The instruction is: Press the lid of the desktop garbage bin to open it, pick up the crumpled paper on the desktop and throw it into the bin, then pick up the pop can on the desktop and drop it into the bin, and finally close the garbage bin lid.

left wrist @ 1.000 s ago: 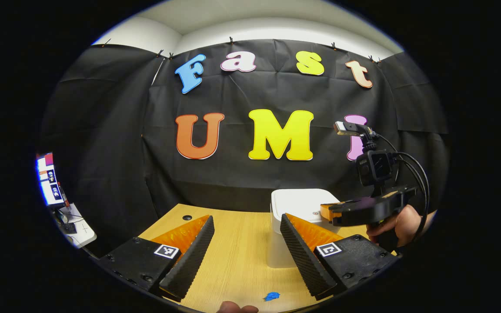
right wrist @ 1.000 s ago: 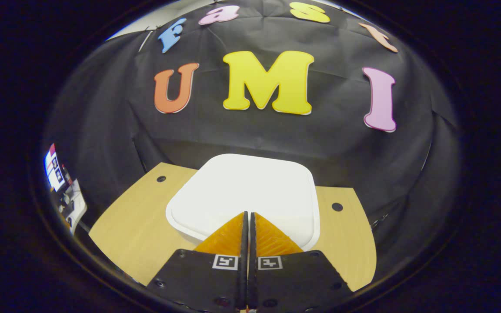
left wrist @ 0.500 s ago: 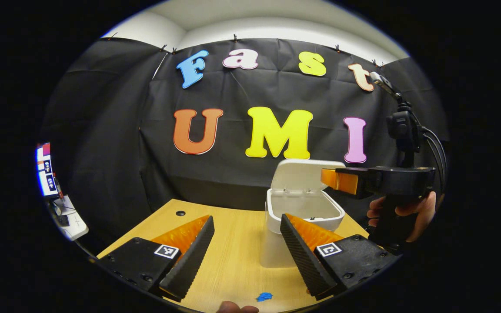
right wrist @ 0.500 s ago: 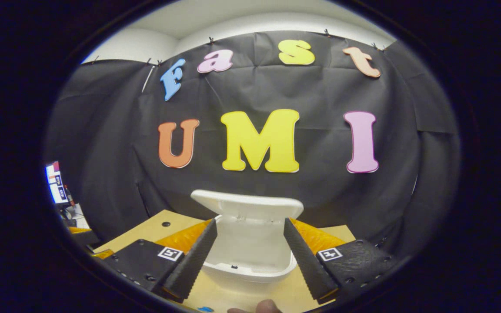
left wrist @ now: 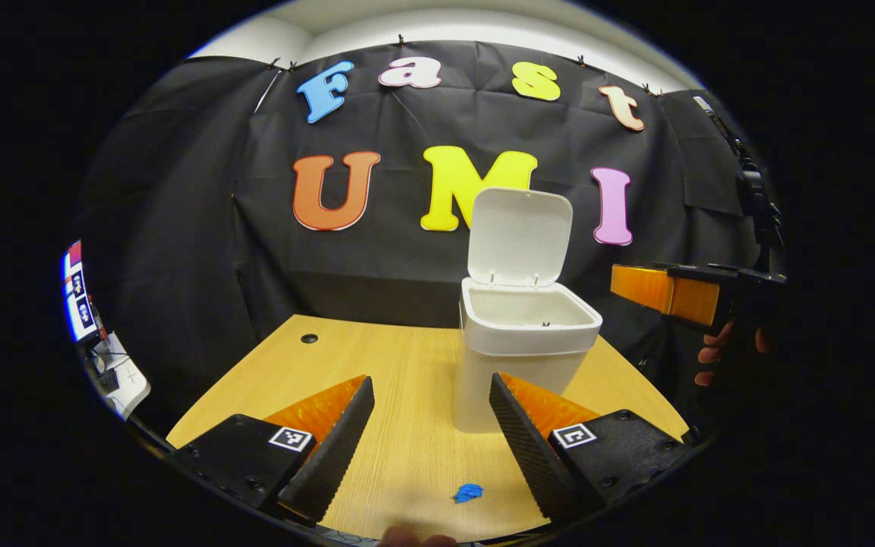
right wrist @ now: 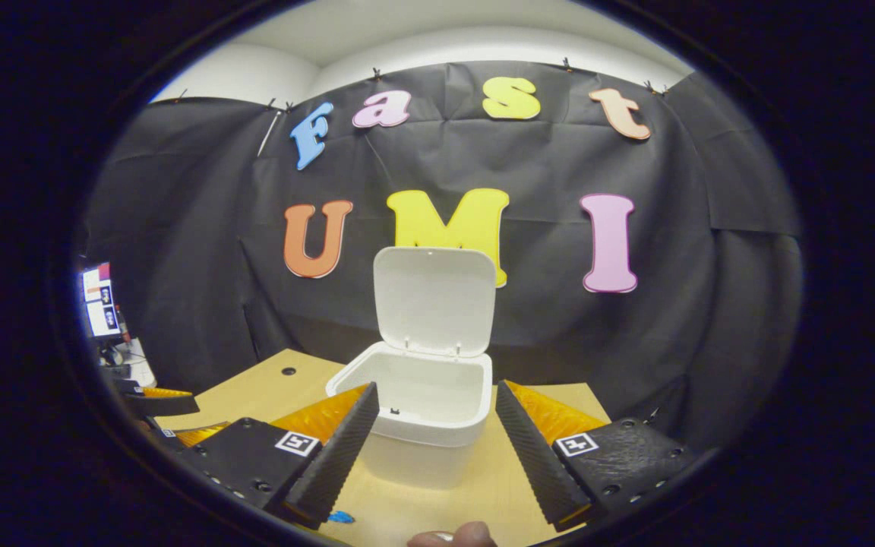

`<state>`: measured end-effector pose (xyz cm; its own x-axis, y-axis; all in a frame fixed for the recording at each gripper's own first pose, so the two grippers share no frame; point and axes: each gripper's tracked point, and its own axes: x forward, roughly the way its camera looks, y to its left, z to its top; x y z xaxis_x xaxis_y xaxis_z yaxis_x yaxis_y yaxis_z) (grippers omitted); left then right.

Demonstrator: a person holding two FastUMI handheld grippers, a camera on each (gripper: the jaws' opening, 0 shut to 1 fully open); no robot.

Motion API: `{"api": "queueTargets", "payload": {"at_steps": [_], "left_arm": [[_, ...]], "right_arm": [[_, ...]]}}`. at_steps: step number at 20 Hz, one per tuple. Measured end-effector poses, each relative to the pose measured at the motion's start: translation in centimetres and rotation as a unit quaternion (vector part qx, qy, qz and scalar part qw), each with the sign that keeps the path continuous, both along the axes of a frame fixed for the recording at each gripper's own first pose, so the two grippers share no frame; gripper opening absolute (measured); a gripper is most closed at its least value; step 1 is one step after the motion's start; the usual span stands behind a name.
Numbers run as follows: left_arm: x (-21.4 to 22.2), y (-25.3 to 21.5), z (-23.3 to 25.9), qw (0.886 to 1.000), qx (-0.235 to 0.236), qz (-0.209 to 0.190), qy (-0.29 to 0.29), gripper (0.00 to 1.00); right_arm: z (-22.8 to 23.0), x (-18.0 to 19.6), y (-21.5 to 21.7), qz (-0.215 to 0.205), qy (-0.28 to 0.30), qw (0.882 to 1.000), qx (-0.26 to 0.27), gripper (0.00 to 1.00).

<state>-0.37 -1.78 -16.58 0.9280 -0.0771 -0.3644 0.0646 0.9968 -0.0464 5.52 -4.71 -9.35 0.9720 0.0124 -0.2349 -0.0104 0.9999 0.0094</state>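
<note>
The white plastic desktop bin (left wrist: 517, 357) stands on the light wooden table (left wrist: 399, 380) with its white hinged lid (left wrist: 519, 237) raised upright at 12 o'clock. The left gripper (left wrist: 431, 395) hovers near the bin with its 2 fingers spread wide, empty. In the right gripper view, the right gripper (right wrist: 437, 403) also gapes wide, empty, the bin between its fingers. A small blue scrap (left wrist: 470, 492) lies on the table at 6 o'clock.

Both the left gripper (left wrist: 431, 395) and right gripper (right wrist: 435, 403) hold their jaws spread wide, gripping nothing.
</note>
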Motion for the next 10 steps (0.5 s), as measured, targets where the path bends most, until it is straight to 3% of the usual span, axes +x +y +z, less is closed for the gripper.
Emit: {"api": "queueTargets", "payload": {"at_steps": [10], "left_arm": [[-3.6,-3.4,-9.6,0.989,-0.034,-0.028,0.139,0.98]], "right_arm": [[-6.3,-5.0,-1.8,-0.003,0.070,0.997,-0.023,0.97]]}}
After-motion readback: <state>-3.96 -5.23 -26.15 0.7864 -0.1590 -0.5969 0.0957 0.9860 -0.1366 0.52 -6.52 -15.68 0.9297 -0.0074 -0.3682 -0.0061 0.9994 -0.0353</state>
